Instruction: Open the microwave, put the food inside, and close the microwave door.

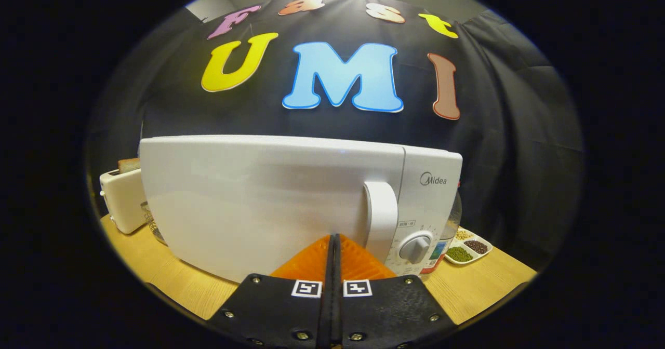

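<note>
Two fingers of the gripper [335, 242] were pressed together, holding nothing, at lower centre. The microwave [260, 203] sat closed just ahead; its upright door handle [382, 219] lay slightly right of the tips.

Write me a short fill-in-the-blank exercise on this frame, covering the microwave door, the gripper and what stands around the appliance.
1. The microwave door is ____.
2. The gripper fingers are pressed together, holding ____.
3. The door handle stands just ahead of the fingers, beside the round ____ on the control panel.
4. The toaster stands on the side of the microwave away from the handle and holds a slice of ____.

Missing words: closed; nothing; knob; bread
</note>
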A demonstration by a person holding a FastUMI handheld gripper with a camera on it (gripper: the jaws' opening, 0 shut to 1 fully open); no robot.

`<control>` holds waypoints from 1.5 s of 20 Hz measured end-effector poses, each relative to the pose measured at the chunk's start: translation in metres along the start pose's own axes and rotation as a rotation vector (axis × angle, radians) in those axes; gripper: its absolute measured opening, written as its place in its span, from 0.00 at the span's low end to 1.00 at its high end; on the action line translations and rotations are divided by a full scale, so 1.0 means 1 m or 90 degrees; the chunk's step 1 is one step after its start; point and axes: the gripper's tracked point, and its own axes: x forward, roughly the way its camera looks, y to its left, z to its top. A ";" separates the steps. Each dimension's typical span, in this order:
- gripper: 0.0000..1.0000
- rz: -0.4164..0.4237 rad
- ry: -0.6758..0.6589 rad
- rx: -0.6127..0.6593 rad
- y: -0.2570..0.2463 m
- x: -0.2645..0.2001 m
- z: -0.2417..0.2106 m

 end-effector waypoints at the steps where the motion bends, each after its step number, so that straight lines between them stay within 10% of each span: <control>1: 0.01 -0.002 0.002 -0.009 -0.002 0.003 -0.003; 30: 0.01 0.114 -0.100 0.025 0.000 -0.275 0.207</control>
